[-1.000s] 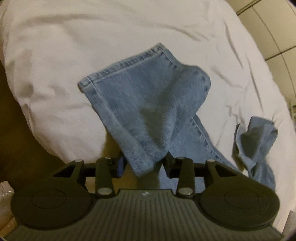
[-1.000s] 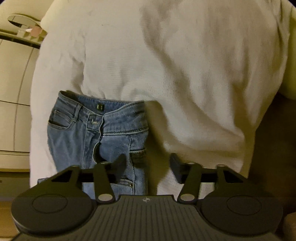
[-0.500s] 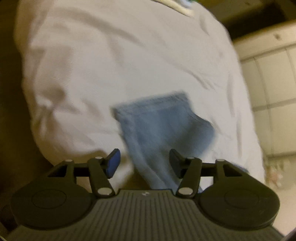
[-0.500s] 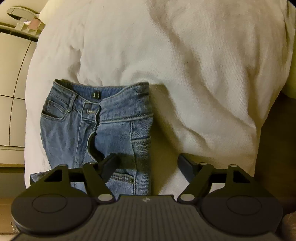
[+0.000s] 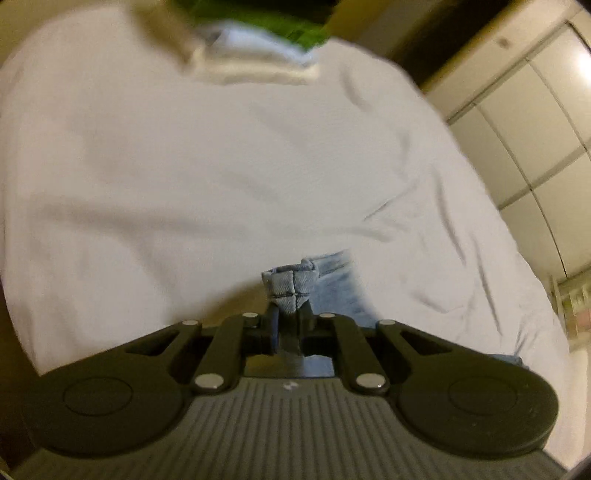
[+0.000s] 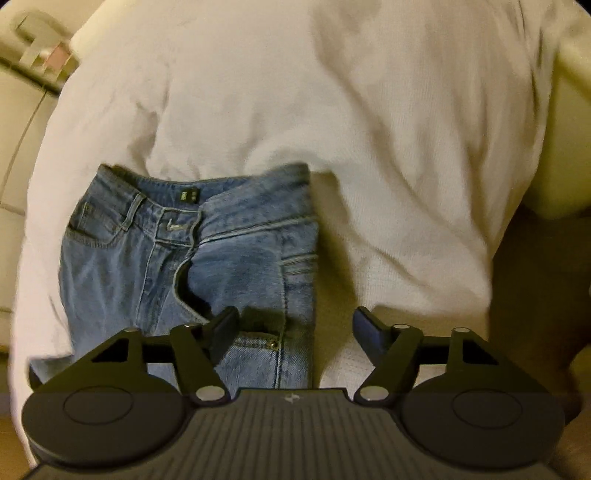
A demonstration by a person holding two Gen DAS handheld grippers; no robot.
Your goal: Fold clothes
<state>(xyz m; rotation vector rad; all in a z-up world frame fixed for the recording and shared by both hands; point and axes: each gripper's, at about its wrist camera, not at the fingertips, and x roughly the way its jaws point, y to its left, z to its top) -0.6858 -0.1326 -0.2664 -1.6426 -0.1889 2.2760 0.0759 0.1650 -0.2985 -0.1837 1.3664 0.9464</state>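
Pinching a bunched hem of the jeans [image 5: 291, 286], the left gripper [image 5: 286, 325] has its two fingers drawn close together on the denim, the stitched cuff standing up just past the fingertips. More pale blue denim trails off to the right of that pinch and lies on the white bedsheet [image 5: 221, 177], which is rumpled into soft creases on its right side. At the far edge of the sheet sits a folded pile of pale fabric [image 5: 258, 62] with something green [image 5: 255, 18] behind it, too blurred to name. Cream cupboard panels [image 5: 517, 129] run along the right.

From the right wrist view, the waist end of the jeans [image 6: 192, 251] lies flat on the white sheet [image 6: 332, 92], waistband at the far side, with the button, the open fly, a front pocket on the left and a small dark label inside the waistband all showing. The legs run toward the near edge and pass under the tool. The right gripper [image 6: 295, 325] is spread wide with nothing between its fingers; its left finger [image 6: 223, 326] hangs over the denim near a pocket rivet, and its right finger [image 6: 369, 328] hangs over bare sheet just beside the right edge of the jeans. Whether either finger touches the cloth I cannot tell. A pale cabinet front [image 6: 22, 147] shows at far left, and a dark brown surface [image 6: 535, 277] lies off the sheet's right edge.

I see no basket, box or other container in either view.
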